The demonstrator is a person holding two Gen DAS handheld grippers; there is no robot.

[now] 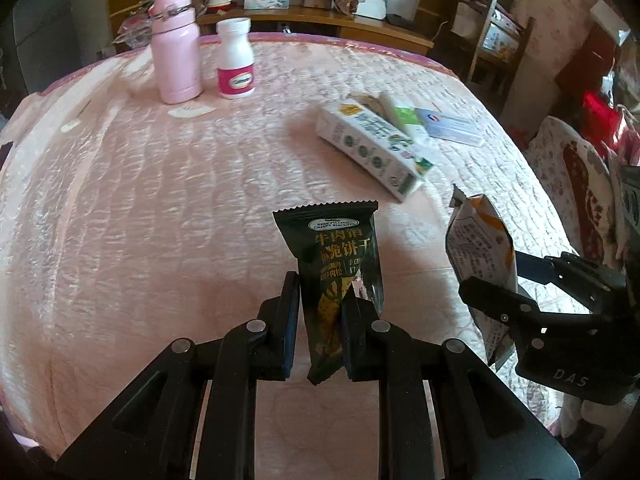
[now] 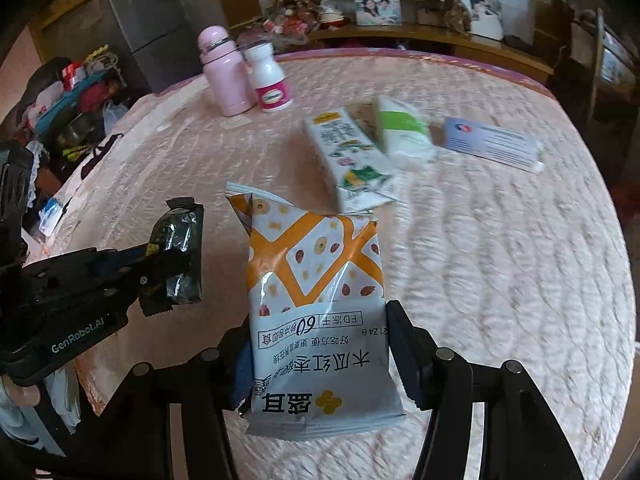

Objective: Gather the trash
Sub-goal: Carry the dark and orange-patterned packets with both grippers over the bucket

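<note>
My left gripper (image 1: 320, 300) is shut on a dark green biscuit wrapper (image 1: 336, 264) and holds it upright above the pink bedspread (image 1: 160, 200). My right gripper (image 2: 320, 332) is shut on a white and orange snack bag (image 2: 316, 280), also held above the bed. In the left wrist view the right gripper (image 1: 496, 300) and its snack bag (image 1: 480, 248) show at the right. In the right wrist view the left gripper (image 2: 152, 276) and its wrapper (image 2: 180, 256) show at the left.
An open white and green carton (image 1: 372, 148) lies on the bed beside a green and white box (image 2: 404, 132) and a blue and white flat box (image 2: 492, 144). A pink flask (image 1: 176, 48) and a white pill bottle (image 1: 236, 60) stand at the far side. Furniture and clutter surround the bed.
</note>
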